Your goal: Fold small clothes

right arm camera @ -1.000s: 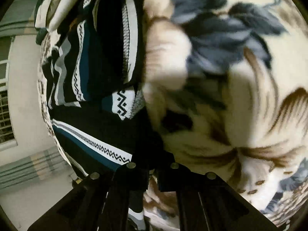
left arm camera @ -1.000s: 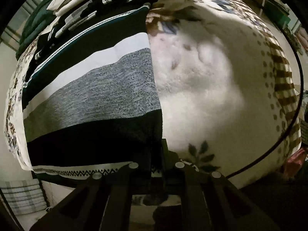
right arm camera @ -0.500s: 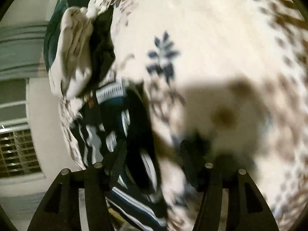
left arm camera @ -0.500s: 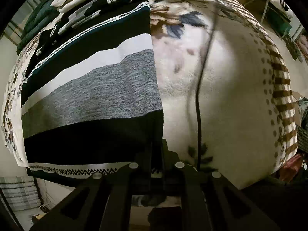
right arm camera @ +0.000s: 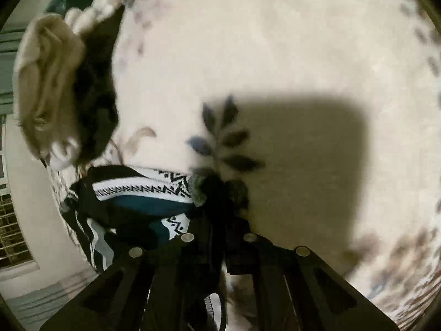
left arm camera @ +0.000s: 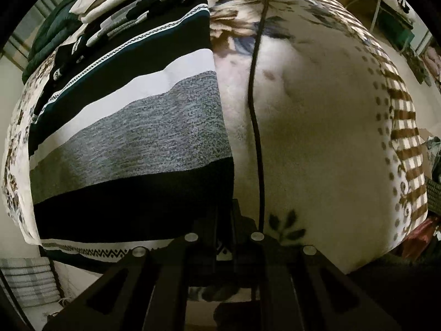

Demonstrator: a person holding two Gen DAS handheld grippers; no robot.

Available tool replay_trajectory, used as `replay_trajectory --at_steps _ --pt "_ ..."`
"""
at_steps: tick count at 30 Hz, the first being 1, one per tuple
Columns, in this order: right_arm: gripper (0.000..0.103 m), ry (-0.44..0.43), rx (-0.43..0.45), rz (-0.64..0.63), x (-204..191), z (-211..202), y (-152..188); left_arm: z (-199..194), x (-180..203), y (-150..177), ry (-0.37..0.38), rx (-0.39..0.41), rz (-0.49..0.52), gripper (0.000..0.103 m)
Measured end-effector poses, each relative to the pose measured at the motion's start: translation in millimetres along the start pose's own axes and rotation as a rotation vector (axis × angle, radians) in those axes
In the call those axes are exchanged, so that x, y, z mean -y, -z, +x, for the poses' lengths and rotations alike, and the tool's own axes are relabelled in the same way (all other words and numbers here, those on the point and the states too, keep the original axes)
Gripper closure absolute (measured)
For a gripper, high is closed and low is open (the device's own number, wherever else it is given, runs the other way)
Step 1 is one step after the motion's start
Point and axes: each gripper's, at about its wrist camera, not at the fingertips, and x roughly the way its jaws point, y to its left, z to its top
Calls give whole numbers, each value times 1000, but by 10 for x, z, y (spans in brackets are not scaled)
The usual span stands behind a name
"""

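A: Where's the striped garment (left arm camera: 129, 138) rn?

B: Flat on the floral blanket (left arm camera: 317, 138), taking up the left half of the left wrist view. Its bands run roughly across, left to right, and its straight right edge runs away from the camera toward the pile of folded clothes (left arm camera: 115, 13) at the far end.

A: Left gripper (left arm camera: 224, 220)?

B: Jaws fully closed, pinching the near right corner of the garment, black band plus the zigzag hem. Pointing steeply down, so it looks pinned against the blanket.

A: And the right gripper (right arm camera: 217, 209)?

B: Also closed, w/ cloth bunched between the jaws: zigzag trim, teal and black layers. Looks like the same garment's edge, doubled up. Frame's blurry, so exactly which corner it is, can't tell.

A: So which way does the cloth lie from the right fingers?

B: All to the left of them and trailing below; bare blanket w/ a leaf print (right arm camera: 226, 143) ahead and to the right. A black cable (left arm camera: 256, 110) crosses the blanket just right of the garment edge in the left view.

A: What does the next move turn on?

B: Prob. the fold line. The left grip is the anchor corner, the right hand has the free edge, so the fold likely goes across the bands, carried over toward the anchored side w/ edges kept lined up.
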Motion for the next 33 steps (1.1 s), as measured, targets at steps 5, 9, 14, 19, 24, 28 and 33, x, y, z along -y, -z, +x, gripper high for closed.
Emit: replay_trajectory --at_steps 5,9,14,19,24,28,33 --pt "74 -39 -56 -29 -12 -110 8 -28 -24 18 11 11 -16 98" --pt "61 -119 -104 -11 171 -95 48 -21 -61 -16 31 8 -21 98" --pt "98 7 -30 -99 13 -121 171 -27 -81 -22 34 5 -15 98" --pt "102 113 88 -6 152 -319 -46 -32 -124 -35 37 10 -24 97" --pt "103 101 38 -15 203 -358 -135 -14 -170 -55 51 9 -49 97" --pt "75 -8 35 20 277 -550 -96 31 -218 -100 73 3 -71 97" --pt "39 -126 -9 -28 165 -487 54 130 -335 -176 108 -37 -133 94"
